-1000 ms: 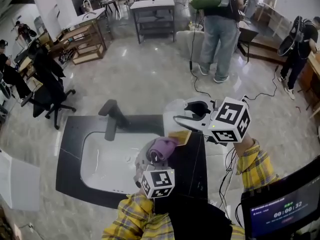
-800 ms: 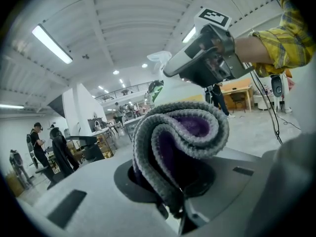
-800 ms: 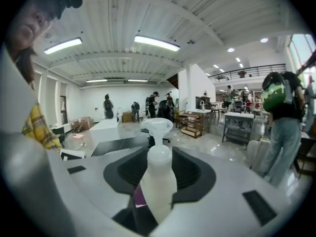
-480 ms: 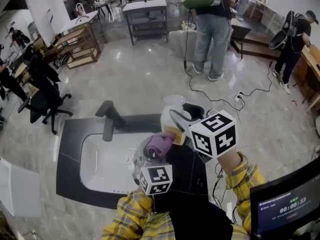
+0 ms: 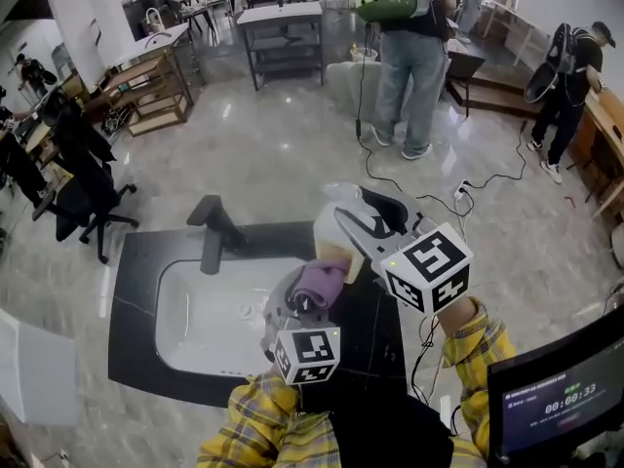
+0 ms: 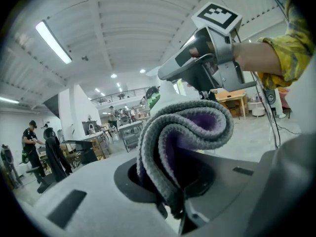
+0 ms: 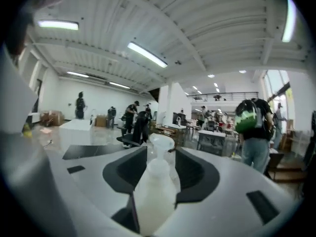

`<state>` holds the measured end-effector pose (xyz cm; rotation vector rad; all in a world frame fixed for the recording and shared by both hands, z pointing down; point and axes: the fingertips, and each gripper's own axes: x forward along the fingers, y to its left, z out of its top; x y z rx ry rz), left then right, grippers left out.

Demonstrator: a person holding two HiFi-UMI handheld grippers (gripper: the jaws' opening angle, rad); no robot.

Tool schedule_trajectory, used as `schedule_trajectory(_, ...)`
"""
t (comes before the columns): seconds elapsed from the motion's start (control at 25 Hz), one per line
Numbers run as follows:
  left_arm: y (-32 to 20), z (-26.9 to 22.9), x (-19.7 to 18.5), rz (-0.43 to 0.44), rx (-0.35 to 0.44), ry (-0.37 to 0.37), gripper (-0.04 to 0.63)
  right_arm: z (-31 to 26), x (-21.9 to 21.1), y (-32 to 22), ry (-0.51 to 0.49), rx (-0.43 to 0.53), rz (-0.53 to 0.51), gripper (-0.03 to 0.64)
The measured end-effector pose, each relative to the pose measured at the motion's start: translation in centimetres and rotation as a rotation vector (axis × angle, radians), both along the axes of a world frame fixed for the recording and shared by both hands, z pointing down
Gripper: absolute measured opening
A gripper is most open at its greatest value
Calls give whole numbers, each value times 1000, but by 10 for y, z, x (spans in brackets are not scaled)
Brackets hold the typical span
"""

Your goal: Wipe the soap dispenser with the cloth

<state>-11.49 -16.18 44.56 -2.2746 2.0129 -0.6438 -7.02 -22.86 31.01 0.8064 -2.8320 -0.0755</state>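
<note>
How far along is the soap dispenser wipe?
Done: the left gripper has its jaws shut on the folded cloth, and the right gripper has its jaws closed on the soap dispenser. In hand: in the head view the cloth sits right beside the dispenser, but I can't tell whether they touch. Left: the wipe itself. Nothing shows how much surface has been covered.

Purple-grey cloth [image 6: 187, 127], white soap dispenser [image 7: 155, 191], yellow plaid sleeve [image 5: 478, 337]

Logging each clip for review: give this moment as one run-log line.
left gripper: shut on cloth | right gripper: shut on soap dispenser | cloth beside soap dispenser over counter, contact unclear
</note>
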Motion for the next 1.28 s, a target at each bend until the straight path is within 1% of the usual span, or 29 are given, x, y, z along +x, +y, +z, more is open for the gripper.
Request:
schedule_trajectory(0.04,0,0,4,16,6,1,72,-3,1,0,5,21,-73,156)
schedule_trajectory(0.12,-4,1,12,41,14,-1,72,-2,6,-4,16,7,-224,163)
schedule_trajectory(0.2,-8,1,21,65,18,-9,72,4,10,-9,52,-18,-339,181)
schedule_trajectory(0.24,-8,1,26,79,19,-15,72,8,11,-9,86,-15,-382,182)
schedule_trajectory(0.36,-6,0,38,122,18,-29,72,21,6,-5,210,28,-476,187)
schedule_trajectory(0.48,-4,2,49,158,12,-39,72,34,-2,-3,291,50,-549,192)
schedule_trajectory(0.64,3,-1,59,184,15,-47,72,39,-8,6,349,48,-651,191)
schedule_trajectory(0.8,8,-5,62,208,26,-36,72,37,-12,9,350,24,-731,183)
schedule_trajectory(0.92,9,-3,61,203,25,-33,72,37,-14,10,322,-11,-767,168)
schedule_trajectory(1.0,10,-2,60,197,25,-32,72,36,-14,10,288,-28,-757,164)
schedule_trajectory(1.16,7,-5,58,181,27,-31,72,31,-14,6,210,-73,-671,154)
schedule_trajectory(1.28,6,-6,56,171,28,-36,72,29,-15,2,174,-87,-587,152)
